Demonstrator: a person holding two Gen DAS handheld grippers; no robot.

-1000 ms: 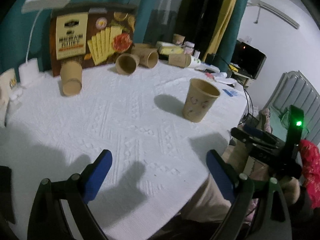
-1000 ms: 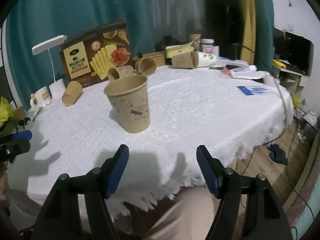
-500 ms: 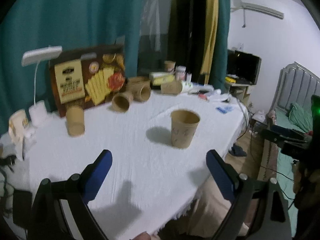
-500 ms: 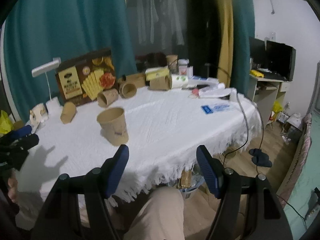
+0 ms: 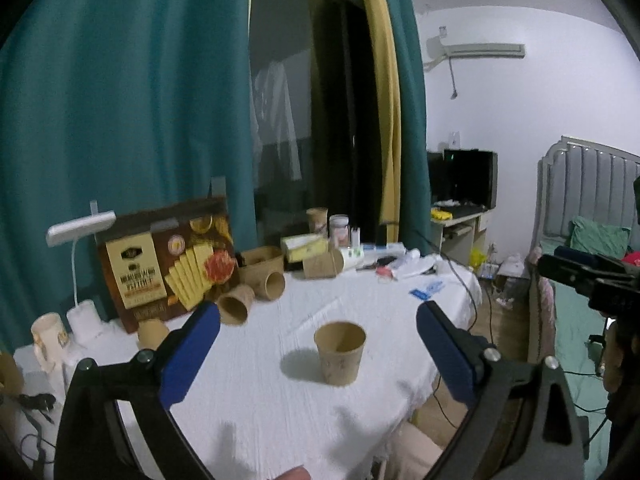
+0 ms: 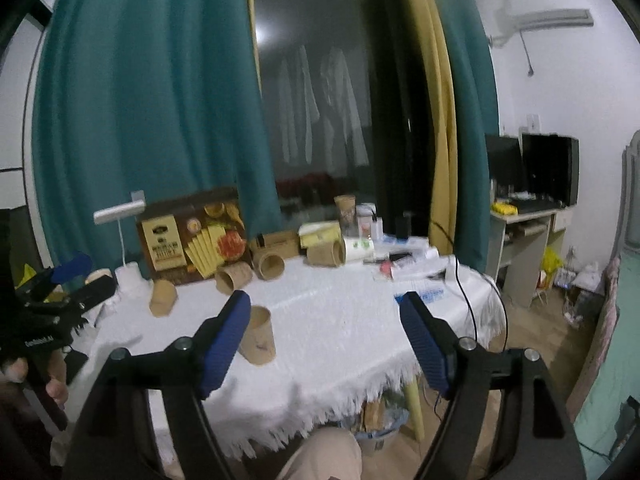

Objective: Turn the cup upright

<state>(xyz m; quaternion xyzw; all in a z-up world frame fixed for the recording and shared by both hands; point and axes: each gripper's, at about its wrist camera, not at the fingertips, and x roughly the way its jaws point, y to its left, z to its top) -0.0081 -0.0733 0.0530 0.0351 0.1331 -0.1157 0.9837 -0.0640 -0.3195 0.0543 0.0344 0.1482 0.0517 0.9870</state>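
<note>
- Both grippers have pulled back and up from the surface (image 5: 280, 420) since a second ago; task looks done.
- Room: teal curtain (image 5: 120, 120), bed (image 5: 588, 184), monitor (image 6: 550, 170).
- Surface: white cloth, snack box (image 5: 168, 264), lamp (image 5: 80, 228), several cups lying on their sides near the box.
- Cup (image 5: 340, 352) stands upright, mouth up, near the front edge, free of both grippers.
- Left gripper (image 5: 318, 340) jaws apart, empty; right gripper (image 6: 324, 332) jaws apart, empty.

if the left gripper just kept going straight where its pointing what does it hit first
Probably the upright paper cup, which sits between the open left gripper's fingers in the left wrist view, though depth is unclear.
</note>
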